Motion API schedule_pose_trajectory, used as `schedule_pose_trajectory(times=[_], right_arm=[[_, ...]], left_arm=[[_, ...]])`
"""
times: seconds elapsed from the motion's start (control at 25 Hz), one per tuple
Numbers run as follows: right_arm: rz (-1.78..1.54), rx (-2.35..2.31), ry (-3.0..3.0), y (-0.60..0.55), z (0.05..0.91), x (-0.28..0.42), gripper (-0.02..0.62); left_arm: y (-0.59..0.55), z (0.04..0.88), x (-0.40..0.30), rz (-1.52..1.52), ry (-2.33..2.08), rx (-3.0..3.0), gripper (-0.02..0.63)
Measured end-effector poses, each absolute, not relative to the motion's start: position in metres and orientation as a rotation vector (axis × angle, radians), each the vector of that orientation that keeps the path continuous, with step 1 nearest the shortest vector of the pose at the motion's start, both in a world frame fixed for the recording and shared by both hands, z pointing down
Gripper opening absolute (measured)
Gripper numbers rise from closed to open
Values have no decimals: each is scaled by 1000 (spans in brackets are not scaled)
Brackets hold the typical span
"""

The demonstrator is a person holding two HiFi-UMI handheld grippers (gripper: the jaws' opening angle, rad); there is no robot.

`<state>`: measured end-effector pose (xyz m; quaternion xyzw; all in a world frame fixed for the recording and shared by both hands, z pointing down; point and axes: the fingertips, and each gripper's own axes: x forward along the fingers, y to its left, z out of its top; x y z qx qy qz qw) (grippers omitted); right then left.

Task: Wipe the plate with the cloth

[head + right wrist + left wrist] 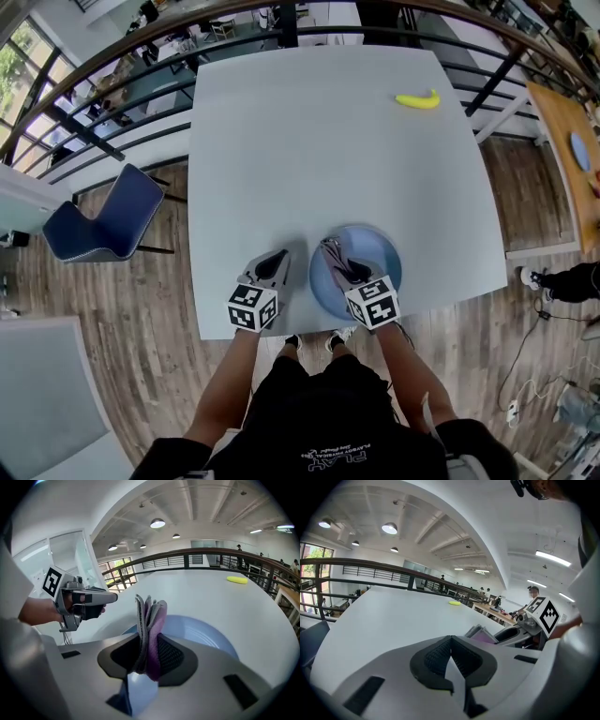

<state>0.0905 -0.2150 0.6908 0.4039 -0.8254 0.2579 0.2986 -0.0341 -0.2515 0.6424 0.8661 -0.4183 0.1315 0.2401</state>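
A round blue plate (pixel 375 253) lies at the table's near edge, and its rim (pixel 206 634) shows in the right gripper view. My right gripper (pixel 337 265) (pixel 149 654) is over the plate's left part, shut on a folded grey and purple cloth (pixel 331 253) (pixel 151 617) that stands upright between the jaws. My left gripper (pixel 275 260) (pixel 450 652) rests low over the bare table just left of the plate, its jaws shut with nothing in them. In the left gripper view, the cloth (pixel 483 633) and the right gripper (pixel 520 632) appear to the right.
A yellow banana (pixel 417 99) (pixel 237 579) lies at the far right of the grey table (pixel 309 141). A blue chair (pixel 108 220) stands on the floor to the left. A dark railing (pixel 141 89) runs round the far sides.
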Motion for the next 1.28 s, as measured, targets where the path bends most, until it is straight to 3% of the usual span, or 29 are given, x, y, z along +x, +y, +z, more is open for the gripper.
schedule_pose_trajectory(times=[0.56,1.28], right_arm=[[679,1027,-2098,-216,712,86,117],[715,1223,-1953,-231,717,160,117]], left_arm=[[-249,647,-30,339,-1139,2346,12],[-250,652,-7,350,-1073,2355,12]])
